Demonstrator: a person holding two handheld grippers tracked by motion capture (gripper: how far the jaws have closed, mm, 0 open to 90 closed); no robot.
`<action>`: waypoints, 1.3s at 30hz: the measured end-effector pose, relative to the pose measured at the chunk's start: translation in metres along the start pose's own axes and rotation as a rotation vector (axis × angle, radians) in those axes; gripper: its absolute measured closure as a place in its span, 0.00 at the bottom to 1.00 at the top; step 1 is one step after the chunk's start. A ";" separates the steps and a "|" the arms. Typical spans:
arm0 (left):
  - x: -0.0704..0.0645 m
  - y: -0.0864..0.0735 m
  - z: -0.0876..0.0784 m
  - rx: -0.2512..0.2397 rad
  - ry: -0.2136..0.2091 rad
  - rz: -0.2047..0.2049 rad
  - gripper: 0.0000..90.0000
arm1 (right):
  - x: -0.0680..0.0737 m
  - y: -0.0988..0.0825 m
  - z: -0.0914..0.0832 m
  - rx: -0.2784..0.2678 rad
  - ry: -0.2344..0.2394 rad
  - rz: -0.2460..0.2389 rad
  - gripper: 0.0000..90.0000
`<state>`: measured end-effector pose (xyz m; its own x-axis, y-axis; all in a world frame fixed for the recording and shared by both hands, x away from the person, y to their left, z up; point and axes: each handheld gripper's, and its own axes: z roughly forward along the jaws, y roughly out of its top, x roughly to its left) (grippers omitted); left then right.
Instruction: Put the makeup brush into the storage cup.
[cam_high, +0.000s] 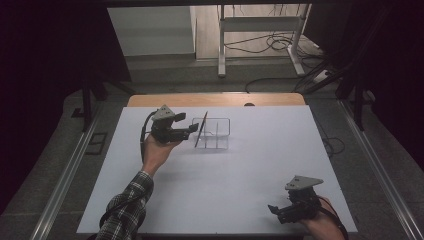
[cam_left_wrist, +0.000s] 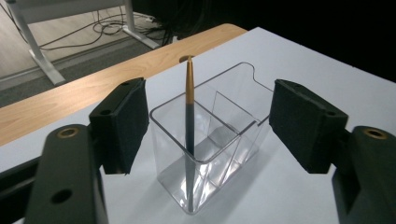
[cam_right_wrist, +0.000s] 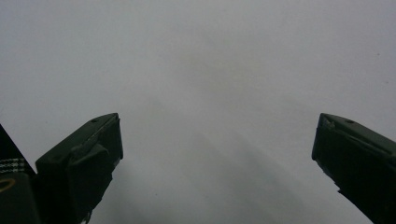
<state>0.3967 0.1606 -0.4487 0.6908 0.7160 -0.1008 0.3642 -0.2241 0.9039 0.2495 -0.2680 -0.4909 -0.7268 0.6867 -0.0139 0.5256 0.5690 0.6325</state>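
Note:
A clear plastic organiser box (cam_high: 214, 133) (cam_left_wrist: 219, 140) with inner dividers stands on the white table (cam_high: 225, 170). A dark pen with a gold upper end (cam_high: 201, 129) (cam_left_wrist: 189, 126) leans in its near compartment. My left gripper (cam_high: 192, 129) (cam_left_wrist: 205, 126) is open just left of the box, its jaws spread wide to either side of the pen without touching it. My right gripper (cam_high: 275, 210) (cam_right_wrist: 215, 154) is open near the table's front right corner, low over bare white surface, with nothing between its jaws.
A strip of wooden tabletop (cam_high: 215, 99) (cam_left_wrist: 93, 88) shows beyond the white sheet's far edge. On the floor behind stand a white metal frame (cam_high: 260, 30) and loose cables (cam_high: 270, 42). Dark curtains flank both sides.

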 end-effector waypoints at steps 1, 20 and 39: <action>-0.001 0.000 -0.001 0.004 -0.002 0.003 0.31 | 0.000 0.000 0.000 0.000 0.000 0.000 0.02; -0.003 -0.001 -0.023 0.045 -0.029 -0.008 0.19 | 0.000 0.000 0.000 0.000 0.000 0.000 0.02; -0.006 -0.011 -0.045 0.085 -0.025 -0.012 0.11 | 0.000 0.000 0.000 0.000 -0.002 0.001 0.02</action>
<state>0.3610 0.1886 -0.4400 0.7009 0.7026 -0.1228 0.4235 -0.2714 0.8643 0.2496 -0.2679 -0.4911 -0.7257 0.6879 -0.0148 0.5259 0.5683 0.6328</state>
